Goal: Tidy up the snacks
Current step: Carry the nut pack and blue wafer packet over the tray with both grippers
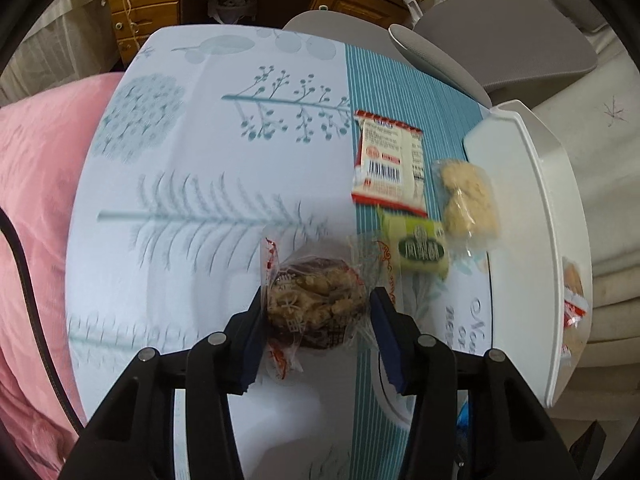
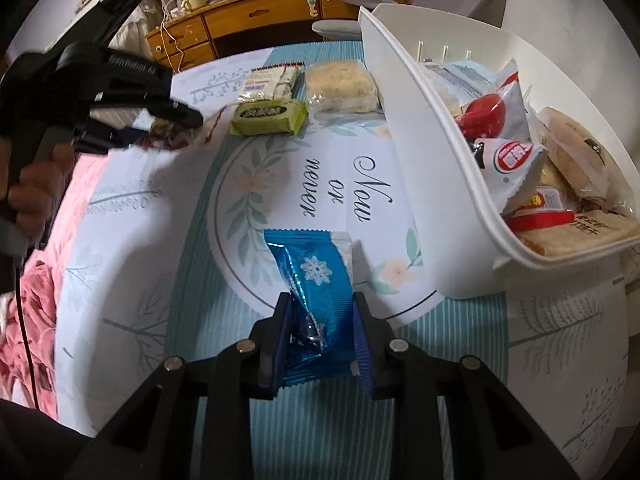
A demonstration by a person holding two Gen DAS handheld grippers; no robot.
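My left gripper point(image 1: 318, 304) is shut on a clear-wrapped brown walnut snack point(image 1: 320, 288), held above the patterned tablecloth; the right wrist view shows this gripper point(image 2: 176, 120) raised at the left. My right gripper point(image 2: 320, 304) is shut on a blue snowflake packet point(image 2: 316, 272) low over the mat. A red-and-white packet point(image 1: 390, 164), a green packet point(image 1: 418, 246) and a beige crisp cake point(image 1: 468, 196) lie on the table beside the white basket point(image 1: 520, 200). In the right wrist view, the basket point(image 2: 420, 128) stands right of my gripper and holds several snack packets.
A pink blanket point(image 1: 36, 200) lies along the table's left side. A grey chair point(image 1: 500, 40) stands behind the basket, and wooden drawers point(image 2: 260, 16) beyond the table's far edge. A person's hand point(image 2: 28, 184) grips the left tool's handle.
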